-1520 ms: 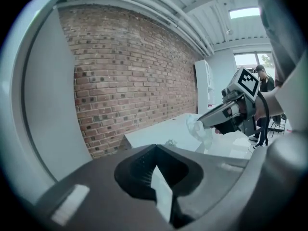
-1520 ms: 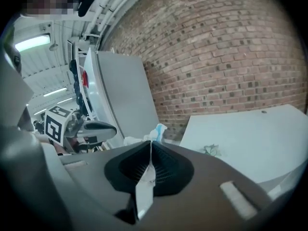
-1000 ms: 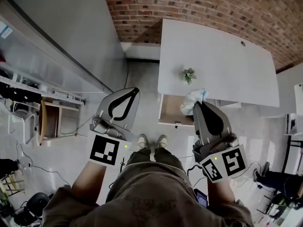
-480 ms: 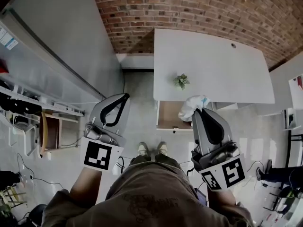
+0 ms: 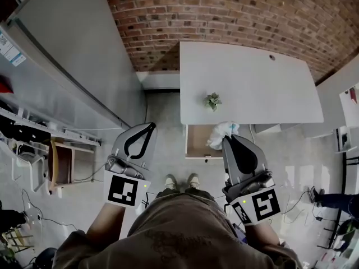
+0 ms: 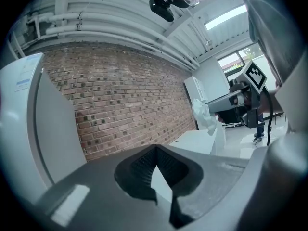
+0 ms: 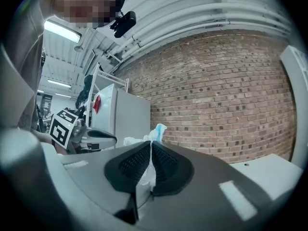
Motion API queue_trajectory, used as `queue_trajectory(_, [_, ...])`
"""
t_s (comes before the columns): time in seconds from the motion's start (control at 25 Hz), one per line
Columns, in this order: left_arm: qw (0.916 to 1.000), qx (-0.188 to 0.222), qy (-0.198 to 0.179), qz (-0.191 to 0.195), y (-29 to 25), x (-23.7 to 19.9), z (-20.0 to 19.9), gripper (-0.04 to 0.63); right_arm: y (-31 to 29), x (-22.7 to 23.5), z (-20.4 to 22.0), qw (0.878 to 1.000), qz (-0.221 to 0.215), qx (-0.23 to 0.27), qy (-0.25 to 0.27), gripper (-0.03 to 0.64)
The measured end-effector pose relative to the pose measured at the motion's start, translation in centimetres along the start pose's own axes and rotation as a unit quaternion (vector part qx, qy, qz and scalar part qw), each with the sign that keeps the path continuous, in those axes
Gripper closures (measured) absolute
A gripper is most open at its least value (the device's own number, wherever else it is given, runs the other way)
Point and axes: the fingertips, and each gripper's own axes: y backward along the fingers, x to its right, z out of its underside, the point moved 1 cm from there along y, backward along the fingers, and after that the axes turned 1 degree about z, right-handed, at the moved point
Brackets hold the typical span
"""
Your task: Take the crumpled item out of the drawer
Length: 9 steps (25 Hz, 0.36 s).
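Low in the frame, the right gripper (image 5: 226, 139) pinches the crumpled white-and-blue tissue (image 5: 220, 134) above the open wooden drawer (image 5: 196, 142). The left gripper (image 5: 150, 126) is closed and empty. Beyond them is the white rectangular table (image 5: 252, 83) with a small green plant (image 5: 212, 101), then the red brick wall (image 5: 224, 10).

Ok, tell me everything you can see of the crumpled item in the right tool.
The crumpled item is a soft white wad, paper or thin cloth by its look, with a pale blue patch. The right tool is shut on it, most bunched beyond the tips. It hangs over the open drawer's right end.
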Motion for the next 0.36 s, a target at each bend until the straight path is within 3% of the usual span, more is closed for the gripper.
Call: queue_trajectory(0.36, [1.0, -0.002, -0.004, 0.006, -0.6, 1.0, 0.3, 0.595, 0.4, 1.0, 1.9, 1.0, 0.006, -0.027, 0.001, 0.58])
